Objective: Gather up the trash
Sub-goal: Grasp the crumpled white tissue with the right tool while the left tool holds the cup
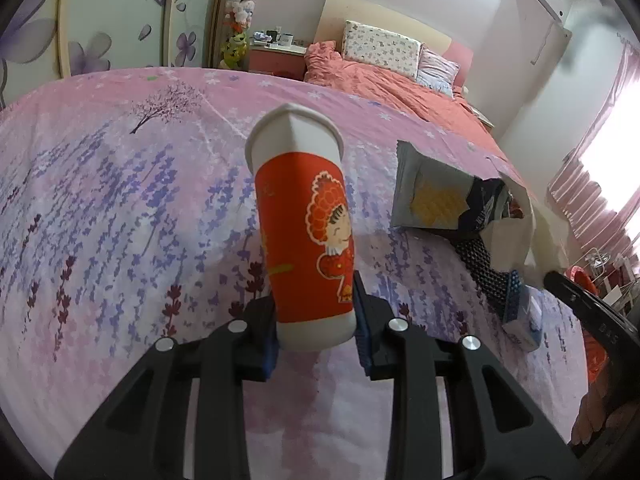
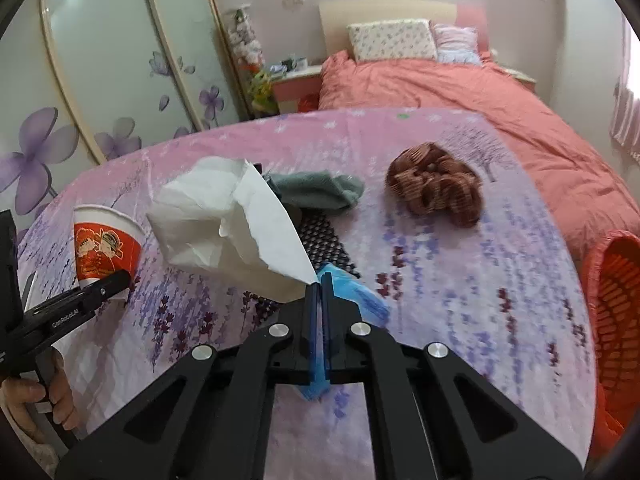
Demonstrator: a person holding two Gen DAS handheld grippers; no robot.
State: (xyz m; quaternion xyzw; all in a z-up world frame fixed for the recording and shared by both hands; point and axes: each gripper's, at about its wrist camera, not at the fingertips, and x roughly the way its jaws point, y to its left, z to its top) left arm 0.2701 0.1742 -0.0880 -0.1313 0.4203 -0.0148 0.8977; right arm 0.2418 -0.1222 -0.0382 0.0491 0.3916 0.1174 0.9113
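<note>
A red and white paper cup (image 1: 304, 232) with a cartoon print is pinched near its base by my left gripper (image 1: 316, 312), which holds it tilted above the purple flowered bedspread (image 1: 120, 208). The right wrist view shows the same cup (image 2: 104, 248) at the left in that gripper (image 2: 108, 284). My right gripper (image 2: 319, 280) is shut on a corner of a crumpled white tissue paper (image 2: 224, 224), which stands up from the cover. In the left wrist view this tissue (image 1: 516, 236) rises above the right gripper (image 1: 516, 284).
A grey padded mailer (image 1: 424, 188), a black mesh mat (image 2: 324, 240), a blue pack (image 2: 360, 300), a grey-green cloth (image 2: 320, 190) and a brown frilly bundle (image 2: 436, 188) lie on the cover. An orange basket (image 2: 616, 300) stands at the right edge. A hand (image 2: 40, 400) grips the left handle.
</note>
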